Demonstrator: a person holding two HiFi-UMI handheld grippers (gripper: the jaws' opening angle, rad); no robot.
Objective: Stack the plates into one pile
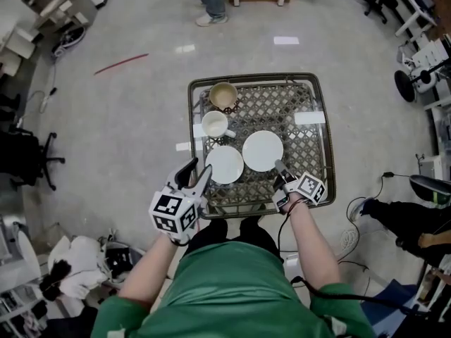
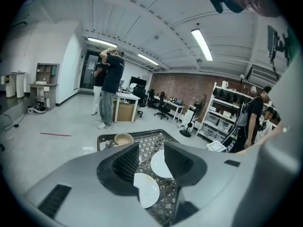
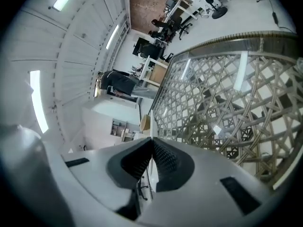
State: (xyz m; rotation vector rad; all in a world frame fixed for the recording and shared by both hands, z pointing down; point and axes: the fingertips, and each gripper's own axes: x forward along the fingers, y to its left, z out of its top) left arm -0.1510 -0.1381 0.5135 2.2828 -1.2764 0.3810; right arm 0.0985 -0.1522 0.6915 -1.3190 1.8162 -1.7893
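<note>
Green shirt (image 1: 232, 287) and two forearms sit nearest in the head view. Beyond them is the desk (image 1: 320, 125). The right claw (image 1: 280, 169) is clamped on the near rim of the right plate (image 1: 262, 150). The left plate (image 1: 225, 164) lies just left of it and a little nearer, their rims almost meeting. So the stacking move probably runs leftward. The left claw (image 1: 199, 169) stands apart and empty at the left plate's near-left edge. A cup (image 1: 215, 124) and a bowl (image 1: 223, 95) sit farther back.

The left gripper view looks between the spread left claw (image 2: 151, 148). The left plate (image 2: 147, 193) is close below and the right plate (image 2: 160, 163) is beyond it.

The right gripper view alone proves the grip. The right claw (image 3: 151, 143) pinches the right plate (image 3: 151, 126), seen edge-on, with the desk (image 3: 227, 103) to the right.
</note>
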